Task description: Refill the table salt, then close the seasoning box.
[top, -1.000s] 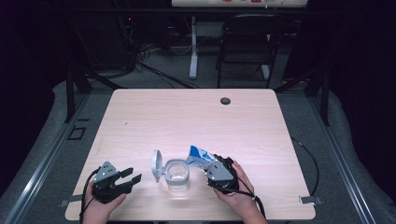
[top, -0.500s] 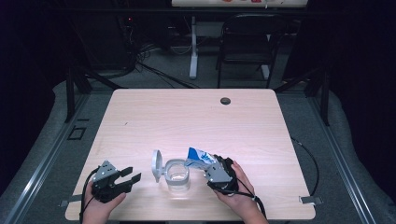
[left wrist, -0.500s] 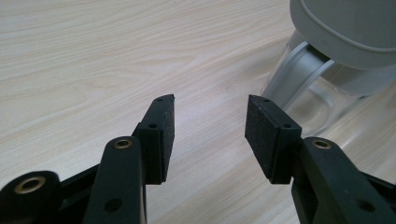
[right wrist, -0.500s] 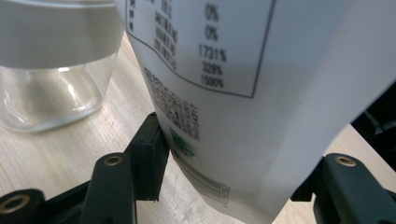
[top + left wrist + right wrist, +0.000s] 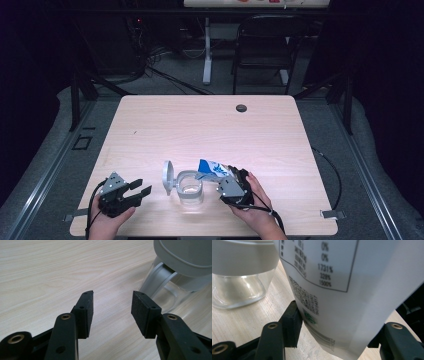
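Nothing moved since earlier frame; both hands hold position. Pale wood table (image 5: 150, 130), dark hole near far edge, grey floor, cables and folding chair (image 5: 260, 45) beyond, room dark. Left gripper (image 5: 140, 188) near front-left edge, jaws open, nothing between. Glass jar (image 5: 190, 189) centre-front, lid (image 5: 167, 176) flipped up. Right gripper (image 5: 231, 176) jaws grip white-blue pouch (image 5: 212, 169), tilted over jar rim. Pouch mouth hidden; print blurred.
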The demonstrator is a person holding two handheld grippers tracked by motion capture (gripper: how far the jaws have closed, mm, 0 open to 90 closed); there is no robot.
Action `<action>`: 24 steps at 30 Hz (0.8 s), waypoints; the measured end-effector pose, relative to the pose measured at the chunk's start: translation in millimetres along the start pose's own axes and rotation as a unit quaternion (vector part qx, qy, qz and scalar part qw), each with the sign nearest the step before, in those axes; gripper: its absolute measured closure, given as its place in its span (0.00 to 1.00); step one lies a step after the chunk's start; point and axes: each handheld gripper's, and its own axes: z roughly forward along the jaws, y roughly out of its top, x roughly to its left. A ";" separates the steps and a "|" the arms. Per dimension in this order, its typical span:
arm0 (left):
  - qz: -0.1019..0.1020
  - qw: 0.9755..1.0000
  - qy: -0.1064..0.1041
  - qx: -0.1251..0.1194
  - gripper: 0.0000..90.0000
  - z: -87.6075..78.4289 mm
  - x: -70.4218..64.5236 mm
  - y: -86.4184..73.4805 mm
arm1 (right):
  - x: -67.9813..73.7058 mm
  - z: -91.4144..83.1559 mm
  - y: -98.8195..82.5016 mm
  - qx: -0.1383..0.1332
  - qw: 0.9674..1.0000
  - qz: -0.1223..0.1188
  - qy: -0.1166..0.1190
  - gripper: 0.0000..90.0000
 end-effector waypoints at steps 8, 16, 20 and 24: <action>0.000 1.000 -0.002 0.001 0.59 2.7 1.3 -0.2 | -0.6 0.5 2.4 0.003 1.000 -0.010 -0.003 0.48; 0.002 1.000 -0.001 0.003 0.59 3.8 1.5 -0.8 | -1.8 2.0 1.8 0.005 1.000 -0.016 -0.013 0.48; 0.002 1.000 -0.002 0.002 0.59 3.1 1.5 -0.9 | -1.4 1.8 2.0 0.015 0.999 -0.032 -0.021 0.48; 0.002 1.000 -0.002 0.002 0.59 3.0 1.4 -0.6 | 1.7 2.3 2.2 0.018 0.998 -0.056 -0.036 0.48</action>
